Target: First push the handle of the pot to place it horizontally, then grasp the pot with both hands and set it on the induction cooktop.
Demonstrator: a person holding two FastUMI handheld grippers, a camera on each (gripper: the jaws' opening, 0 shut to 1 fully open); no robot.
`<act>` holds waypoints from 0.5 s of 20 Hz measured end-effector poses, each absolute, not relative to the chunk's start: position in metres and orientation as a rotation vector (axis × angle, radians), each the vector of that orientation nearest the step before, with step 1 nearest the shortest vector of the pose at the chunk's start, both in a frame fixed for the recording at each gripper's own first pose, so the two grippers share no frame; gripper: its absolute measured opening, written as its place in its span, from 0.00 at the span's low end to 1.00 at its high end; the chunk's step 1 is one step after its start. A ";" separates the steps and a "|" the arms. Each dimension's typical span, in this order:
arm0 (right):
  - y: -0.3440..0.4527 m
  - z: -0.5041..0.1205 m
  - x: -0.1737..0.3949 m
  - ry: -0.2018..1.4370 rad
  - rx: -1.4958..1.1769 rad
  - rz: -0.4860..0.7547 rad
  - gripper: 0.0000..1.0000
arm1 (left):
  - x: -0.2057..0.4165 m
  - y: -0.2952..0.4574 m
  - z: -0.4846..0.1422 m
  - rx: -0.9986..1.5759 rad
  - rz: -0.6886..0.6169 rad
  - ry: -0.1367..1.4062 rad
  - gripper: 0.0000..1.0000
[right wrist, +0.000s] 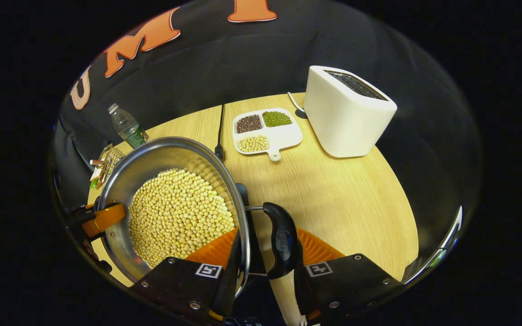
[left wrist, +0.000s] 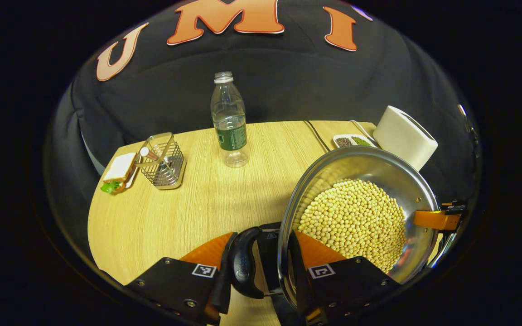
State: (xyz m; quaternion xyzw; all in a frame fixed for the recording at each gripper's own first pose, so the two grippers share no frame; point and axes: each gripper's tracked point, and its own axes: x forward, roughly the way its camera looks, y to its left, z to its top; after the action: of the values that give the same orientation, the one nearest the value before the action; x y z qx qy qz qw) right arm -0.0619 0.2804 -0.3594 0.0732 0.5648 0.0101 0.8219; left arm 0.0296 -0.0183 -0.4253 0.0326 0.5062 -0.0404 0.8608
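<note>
A: Left claw (left wrist: 261,271): clamped on pot's (left wrist: 360,217) black side handle (left wrist: 243,262). Right claw (right wrist: 265,267): clamped on the opposite handle (right wrist: 281,240).

B: Progress?

A: Both-hand grasp made; pot seems lifted and tilted above the wooden worktop (right wrist: 333,194). Setting down remains; cooktop not identifiable.

B: Materials?

A: Shiny round steel, full of pale beans (right wrist: 177,217).

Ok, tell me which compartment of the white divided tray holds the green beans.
The far compartment on the toaster's side of the divided tray holds the green beans; dark reddish beans sit beside them, pale yellow ones nearer the pot.
</note>
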 end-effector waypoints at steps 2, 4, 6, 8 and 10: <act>0.283 -0.364 -0.053 1.204 0.159 0.025 0.53 | 0.030 -0.018 -0.428 0.074 -0.088 1.066 0.56; 0.285 -0.363 -0.052 1.200 0.158 0.033 0.53 | 0.029 -0.019 -0.430 0.073 -0.091 1.074 0.60; 0.281 -0.364 -0.051 1.198 0.152 0.040 0.55 | 0.027 -0.018 -0.430 0.066 -0.089 1.077 0.59; 0.282 -0.366 -0.049 1.188 0.163 0.025 0.62 | 0.021 -0.017 -0.428 0.067 -0.075 1.092 0.63; 0.282 -0.359 -0.042 1.148 0.175 0.020 0.66 | 0.016 -0.018 -0.425 0.054 -0.067 1.097 0.68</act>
State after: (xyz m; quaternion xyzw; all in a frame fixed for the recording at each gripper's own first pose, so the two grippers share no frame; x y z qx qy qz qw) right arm -0.0421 0.2817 -0.3589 0.0829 0.5421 0.0095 0.8362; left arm 0.0158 -0.0178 -0.4248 0.0257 0.5215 -0.0319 0.8523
